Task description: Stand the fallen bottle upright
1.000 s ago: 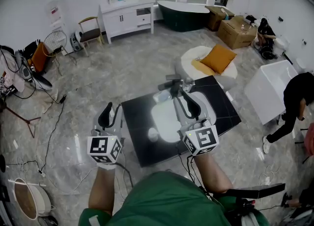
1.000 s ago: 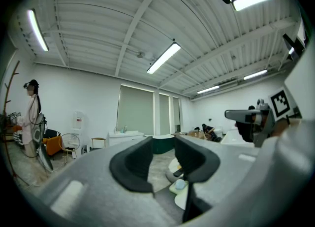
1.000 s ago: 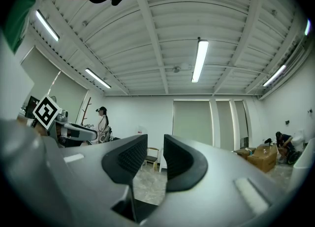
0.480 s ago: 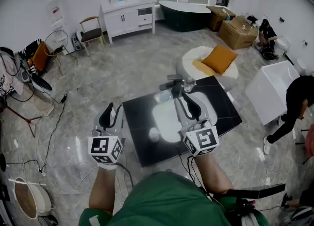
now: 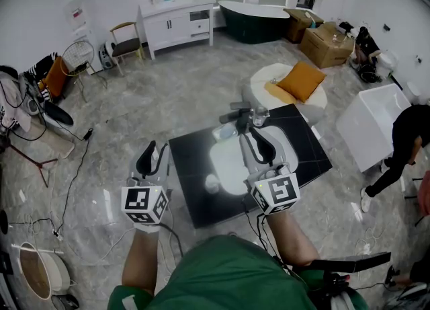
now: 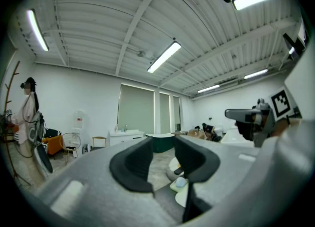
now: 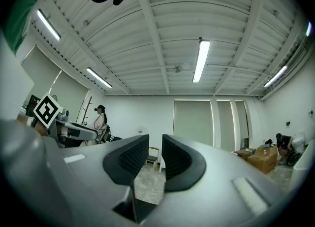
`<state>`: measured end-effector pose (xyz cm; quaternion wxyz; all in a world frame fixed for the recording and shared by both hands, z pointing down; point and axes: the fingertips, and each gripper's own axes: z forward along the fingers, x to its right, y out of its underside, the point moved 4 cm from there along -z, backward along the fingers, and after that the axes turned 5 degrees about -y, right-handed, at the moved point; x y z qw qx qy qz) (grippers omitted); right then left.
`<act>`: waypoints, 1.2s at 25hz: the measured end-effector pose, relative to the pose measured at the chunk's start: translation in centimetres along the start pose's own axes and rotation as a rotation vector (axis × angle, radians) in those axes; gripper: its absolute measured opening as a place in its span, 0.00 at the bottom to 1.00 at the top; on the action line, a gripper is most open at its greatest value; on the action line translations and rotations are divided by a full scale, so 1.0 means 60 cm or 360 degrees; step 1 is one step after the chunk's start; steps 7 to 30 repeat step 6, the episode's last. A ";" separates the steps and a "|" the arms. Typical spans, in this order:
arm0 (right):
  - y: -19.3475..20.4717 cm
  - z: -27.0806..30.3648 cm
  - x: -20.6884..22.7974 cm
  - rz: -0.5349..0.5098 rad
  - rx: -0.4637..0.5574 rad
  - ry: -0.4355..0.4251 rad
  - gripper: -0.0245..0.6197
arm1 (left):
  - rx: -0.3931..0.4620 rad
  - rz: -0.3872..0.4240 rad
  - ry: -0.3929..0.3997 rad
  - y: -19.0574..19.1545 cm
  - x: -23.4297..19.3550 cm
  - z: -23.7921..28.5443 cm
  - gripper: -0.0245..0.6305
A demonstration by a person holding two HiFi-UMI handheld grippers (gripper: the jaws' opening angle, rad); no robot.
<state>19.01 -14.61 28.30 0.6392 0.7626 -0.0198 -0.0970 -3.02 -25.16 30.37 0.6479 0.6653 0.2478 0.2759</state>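
A small pale bottle (image 5: pixel 227 131) with a light blue cap lies on its side near the far edge of the black table (image 5: pixel 302 147). It also shows low between the left jaws, bottle (image 6: pixel 180 182). My right gripper (image 5: pixel 250 135) hovers over the table just short of the bottle. Its jaws are closing with nothing between them, and a narrow gap remains at the right gripper (image 7: pixel 155 145). Held off the table's left side, my left gripper (image 5: pixel 149 152) is open and holds nothing, as the left gripper (image 6: pixel 162 148) view confirms.
A white oval basin (image 5: pixel 227 164) fills the table's middle, with a clear glass (image 5: pixel 259 115) and a dark object (image 5: pixel 236 107) at the far edge. Beyond stand a round seat with an orange cushion (image 5: pixel 297 80), a white cabinet (image 5: pixel 176 23) and a dark bathtub (image 5: pixel 255 19). A person (image 5: pixel 403 140) stands at the right.
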 end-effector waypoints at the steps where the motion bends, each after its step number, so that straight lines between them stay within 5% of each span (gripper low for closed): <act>1: 0.000 0.000 0.000 0.0001 -0.0001 0.0000 0.17 | -0.0001 -0.0001 0.0000 0.000 -0.001 0.000 0.25; 30: -0.005 -0.002 -0.005 0.0000 0.0004 0.0002 0.17 | 0.0001 0.0000 -0.0004 -0.004 -0.003 -0.008 0.25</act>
